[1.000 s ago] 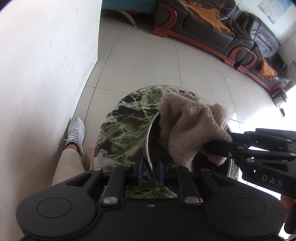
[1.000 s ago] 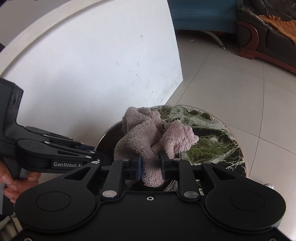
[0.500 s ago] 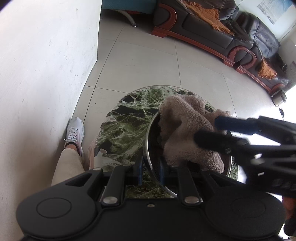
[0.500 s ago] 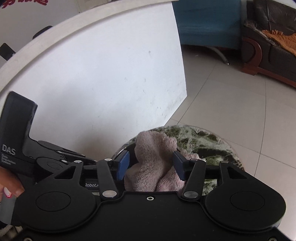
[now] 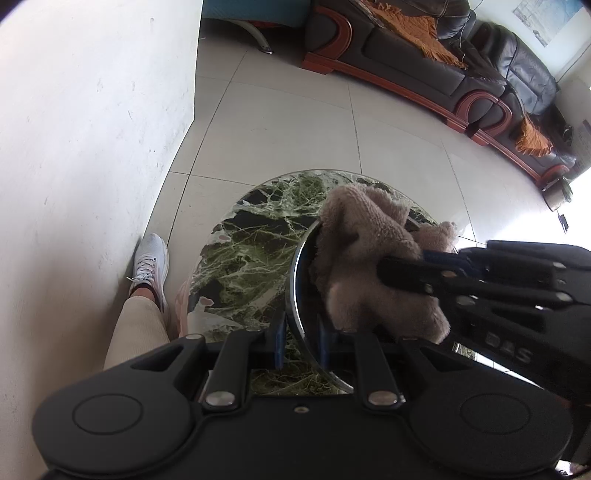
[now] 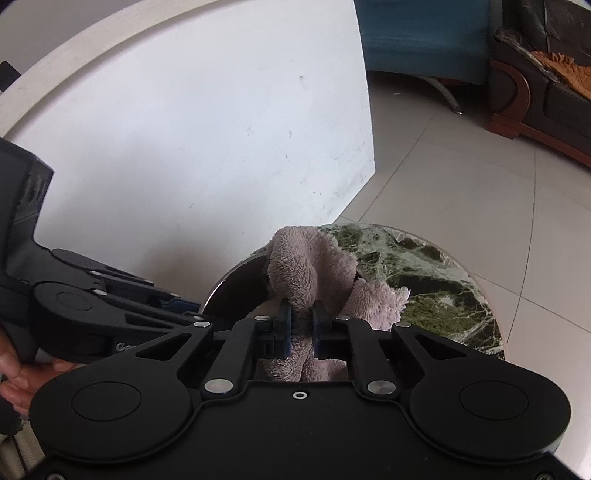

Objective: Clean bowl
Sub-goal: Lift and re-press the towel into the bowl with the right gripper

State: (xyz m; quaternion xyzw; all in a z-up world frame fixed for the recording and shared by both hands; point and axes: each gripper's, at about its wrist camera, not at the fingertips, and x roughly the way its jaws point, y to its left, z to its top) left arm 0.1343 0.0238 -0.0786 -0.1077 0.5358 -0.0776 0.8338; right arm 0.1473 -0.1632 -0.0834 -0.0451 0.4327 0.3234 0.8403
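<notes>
A shiny metal bowl [image 5: 300, 295] stands on a small round green marble table [image 5: 251, 251]. My left gripper [image 5: 300, 338] is shut on the bowl's near rim. A fluffy beige-pink cloth [image 5: 364, 254] fills the bowl and spills over its far edge. My right gripper [image 5: 391, 271] reaches in from the right. In the right wrist view the right gripper [image 6: 301, 325] is shut on a fold of the cloth [image 6: 310, 266] inside the bowl [image 6: 236, 284], with the left gripper's body at the left.
A white wall [image 5: 74, 147] runs close along the table's left side. A person's leg and white sneaker [image 5: 149, 266] stand between wall and table. Beyond lie pale floor tiles, a dark leather sofa [image 5: 424, 62] with orange throws, and a blue seat [image 6: 424, 33].
My right gripper let go of the cloth, opened wide, pushed deeper into the bowl and shut on a new fold. The cloth's shape changed. The left gripper and bowl stayed put.
</notes>
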